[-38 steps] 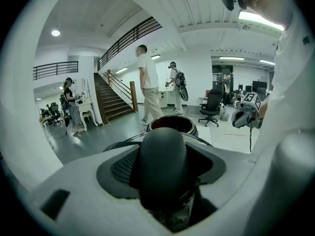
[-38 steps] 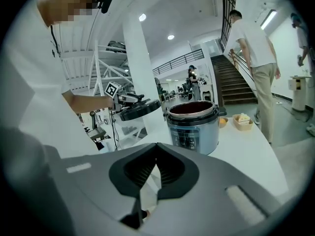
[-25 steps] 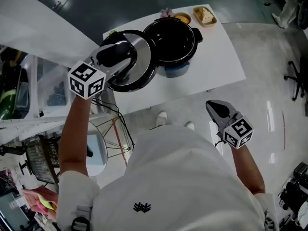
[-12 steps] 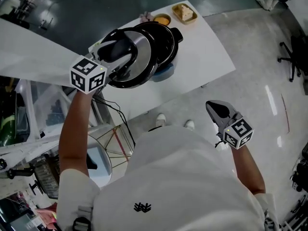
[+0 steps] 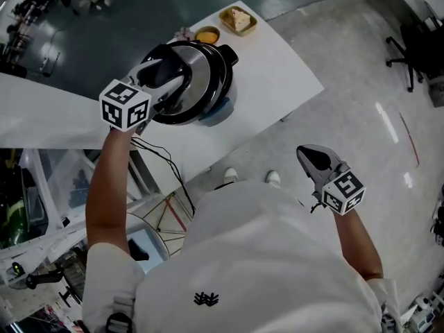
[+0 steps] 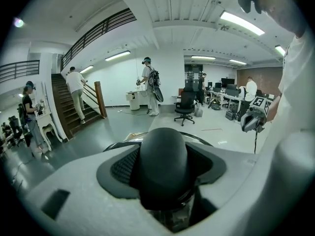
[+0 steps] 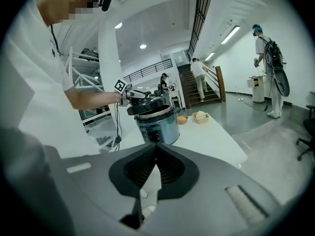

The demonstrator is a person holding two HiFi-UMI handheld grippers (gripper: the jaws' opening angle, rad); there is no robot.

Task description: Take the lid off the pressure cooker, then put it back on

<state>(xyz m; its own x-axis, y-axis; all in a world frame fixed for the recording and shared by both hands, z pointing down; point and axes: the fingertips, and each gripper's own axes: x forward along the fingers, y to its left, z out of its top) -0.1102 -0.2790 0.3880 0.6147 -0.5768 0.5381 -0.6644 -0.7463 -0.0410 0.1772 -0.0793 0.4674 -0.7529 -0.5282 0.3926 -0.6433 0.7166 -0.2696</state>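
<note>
In the head view my left gripper (image 5: 168, 75) is shut on the black knob of the steel lid (image 5: 198, 82). The lid hangs over the pressure cooker (image 5: 216, 111) on the white table (image 5: 277, 75) and hides most of the pot's mouth. In the left gripper view the knob (image 6: 163, 163) fills the space between the jaws, and the lid's rim (image 6: 199, 140) shows behind it. In the right gripper view the lid (image 7: 146, 103) sits tilted just above the cooker (image 7: 157, 127). My right gripper (image 5: 313, 159) is shut and empty, held low over the floor, away from the table.
A small bowl (image 5: 207, 35) and a tray of food (image 5: 239, 21) stand at the table's far end behind the cooker. Cables and a wire rack (image 5: 163, 207) sit under the table's near left. An office chair (image 5: 409, 47) stands at the right. People walk near the stairs (image 6: 74, 107).
My left gripper has carried the lid from beside the open pot to the right, over the pot. The right gripper has stayed by my side.
</note>
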